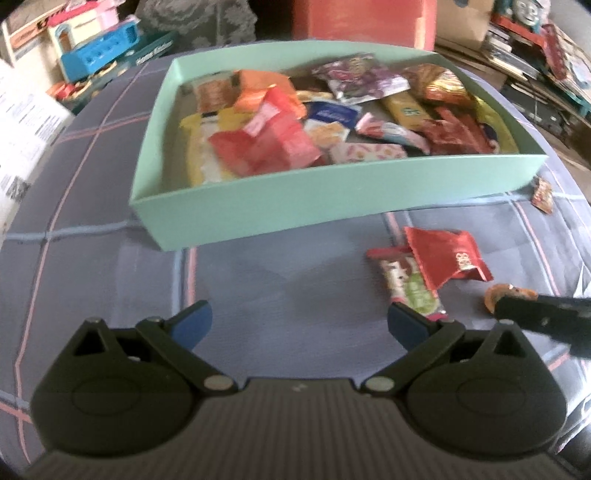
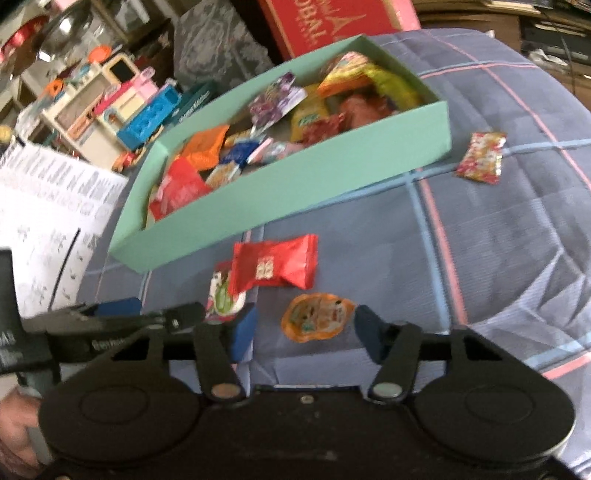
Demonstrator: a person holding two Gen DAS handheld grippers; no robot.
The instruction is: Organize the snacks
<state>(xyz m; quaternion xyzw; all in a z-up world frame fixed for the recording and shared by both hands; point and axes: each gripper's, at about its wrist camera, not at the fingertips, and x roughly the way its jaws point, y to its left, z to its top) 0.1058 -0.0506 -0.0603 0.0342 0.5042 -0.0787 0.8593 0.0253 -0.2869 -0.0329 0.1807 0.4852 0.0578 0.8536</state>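
A mint-green box (image 1: 314, 199) (image 2: 295, 192) holds several snack packets. On the plaid cloth in front of it lie a red packet (image 1: 450, 254) (image 2: 275, 267), a green-and-white packet (image 1: 410, 291) (image 2: 223, 295) partly under it, and an orange jelly cup (image 2: 316, 321) (image 1: 498, 293). A small red-and-yellow packet (image 2: 480, 158) (image 1: 542, 194) rests by the box's right corner. My right gripper (image 2: 306, 332) straddles the jelly cup, with its pads beside the cup and a gap on the left. My left gripper (image 1: 301, 325) stands open over bare cloth, its right pad next to the green-and-white packet.
A printed white sheet (image 2: 48, 206) (image 1: 26, 122) lies left of the box. Toys (image 1: 96, 48) crowd the back left, a red carton (image 2: 328, 22) stands behind the box, and stacked books (image 1: 535, 55) fill the right. A hand (image 2: 14, 424) shows at the lower left.
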